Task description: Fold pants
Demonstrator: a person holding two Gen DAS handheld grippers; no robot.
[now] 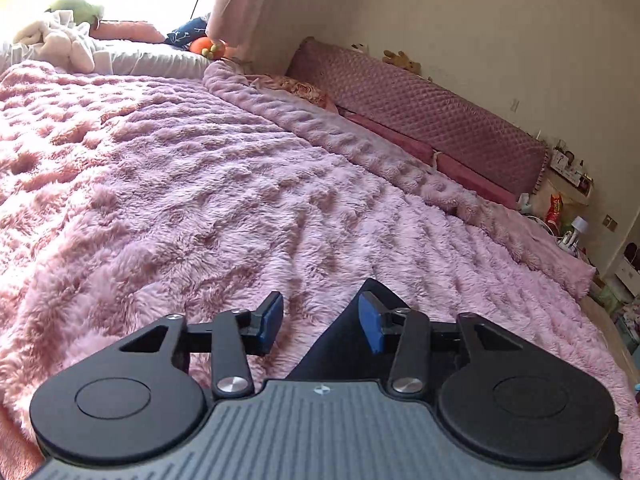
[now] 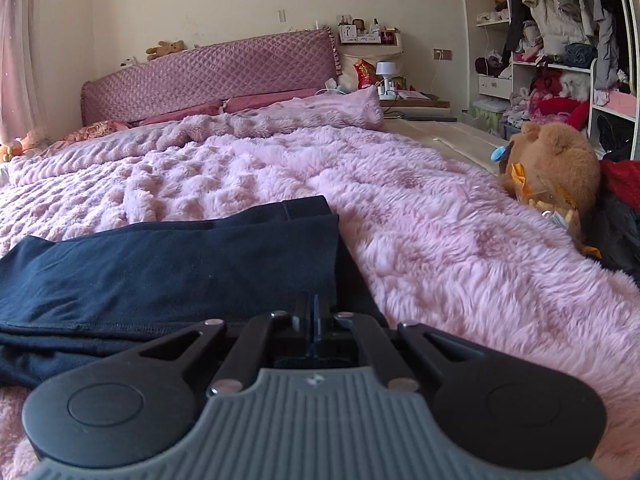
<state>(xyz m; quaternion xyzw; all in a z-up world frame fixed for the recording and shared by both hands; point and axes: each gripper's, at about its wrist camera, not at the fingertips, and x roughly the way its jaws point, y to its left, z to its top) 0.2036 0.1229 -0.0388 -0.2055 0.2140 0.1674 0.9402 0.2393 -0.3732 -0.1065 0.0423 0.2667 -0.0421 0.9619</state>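
We have the dark pants [image 2: 168, 264] lying in flat layers on the near part of the pink blanket [image 2: 440, 220], folded edges stacked so the next fold can start clean. Our right gripper [image 2: 315, 312] has its fingers closed together at the near right corner; whether they pinch cloth we cannot quite tell. Our left gripper [image 1: 320, 320] hangs above the blanket with fingers parted, a pants corner [image 1: 344, 340] showing beneath its right finger, not clamped.
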